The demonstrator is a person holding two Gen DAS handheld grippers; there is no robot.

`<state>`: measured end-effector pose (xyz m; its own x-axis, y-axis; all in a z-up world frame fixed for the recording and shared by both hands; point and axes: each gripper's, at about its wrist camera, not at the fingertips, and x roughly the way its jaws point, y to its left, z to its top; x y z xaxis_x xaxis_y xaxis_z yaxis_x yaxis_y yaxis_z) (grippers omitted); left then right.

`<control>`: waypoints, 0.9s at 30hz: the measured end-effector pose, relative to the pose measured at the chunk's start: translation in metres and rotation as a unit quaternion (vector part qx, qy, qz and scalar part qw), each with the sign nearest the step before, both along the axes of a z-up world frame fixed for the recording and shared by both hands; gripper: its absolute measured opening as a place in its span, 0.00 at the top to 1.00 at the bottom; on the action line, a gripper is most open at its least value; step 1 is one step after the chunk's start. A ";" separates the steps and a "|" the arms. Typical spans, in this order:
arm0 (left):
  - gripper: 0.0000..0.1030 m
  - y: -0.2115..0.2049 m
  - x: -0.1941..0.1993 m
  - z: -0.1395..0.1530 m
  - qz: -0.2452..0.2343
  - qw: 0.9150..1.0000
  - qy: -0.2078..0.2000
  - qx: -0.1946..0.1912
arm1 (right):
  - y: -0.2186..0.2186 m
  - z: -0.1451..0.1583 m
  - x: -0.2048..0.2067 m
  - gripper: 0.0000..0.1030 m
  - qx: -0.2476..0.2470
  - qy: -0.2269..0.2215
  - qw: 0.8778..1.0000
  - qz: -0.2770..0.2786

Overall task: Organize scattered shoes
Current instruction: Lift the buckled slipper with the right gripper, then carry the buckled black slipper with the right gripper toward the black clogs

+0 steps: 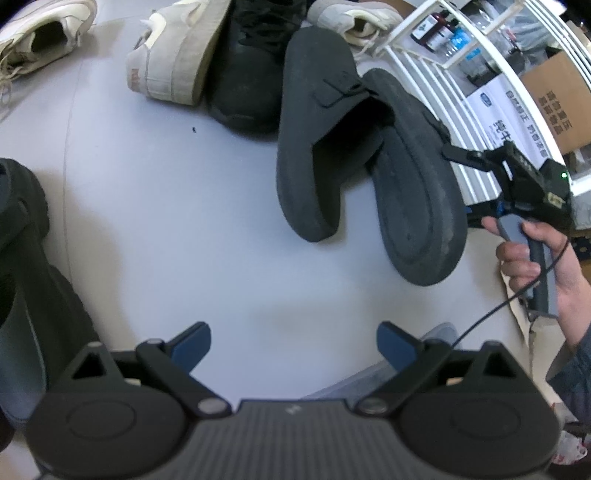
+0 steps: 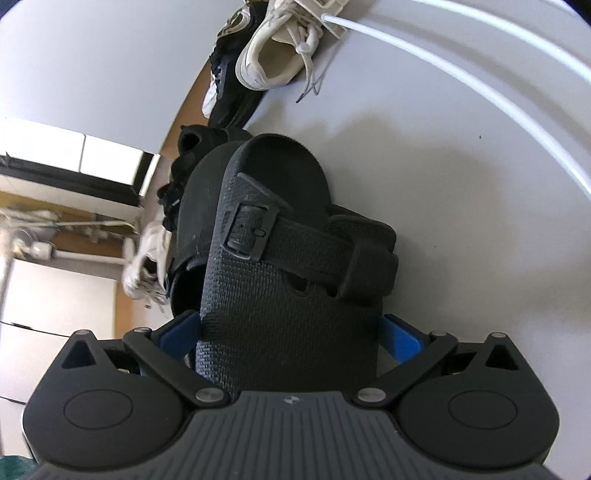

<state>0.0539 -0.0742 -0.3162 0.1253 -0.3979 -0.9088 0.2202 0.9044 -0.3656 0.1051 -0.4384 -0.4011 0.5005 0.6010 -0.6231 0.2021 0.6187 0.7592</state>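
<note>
Two black strap sandals lie side by side on the pale grey floor. In the left wrist view the left sandal (image 1: 314, 147) rests on its side. The right sandal (image 1: 417, 206) is tilted, its sole facing me. A hand (image 1: 524, 254) holds my right gripper (image 1: 453, 153), which pinches that sandal's far edge. The right wrist view shows the held sandal (image 2: 291, 295) with its buckled strap, clamped between the blue pads of the right gripper (image 2: 290, 334); the other sandal (image 2: 195, 206) sits behind it. My left gripper (image 1: 293, 347) hovers open over bare floor, short of both sandals.
A beige sneaker (image 1: 173, 55), a black shoe (image 1: 251, 66) and a white sneaker (image 1: 40, 33) lie beyond the sandals. Another dark shoe (image 1: 22, 258) sits at the left edge. A white wire rack (image 1: 436, 85) and a cardboard box (image 1: 554, 92) stand at the right. More sneakers (image 2: 273, 51) appear ahead of the right gripper.
</note>
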 end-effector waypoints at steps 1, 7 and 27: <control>0.05 0.000 0.000 0.000 0.000 1.000 0.000 0.000 | 0.004 0.004 0.000 0.00 -0.015 0.000 1.000 0.001; 0.05 0.003 -0.001 0.000 0.006 1.000 0.002 0.001 | 0.028 0.029 0.005 0.00 -0.111 0.003 0.994 0.012; 0.05 0.017 0.001 -0.003 0.021 1.000 0.005 -0.003 | 0.070 0.055 -0.002 0.00 -0.296 0.026 0.954 0.045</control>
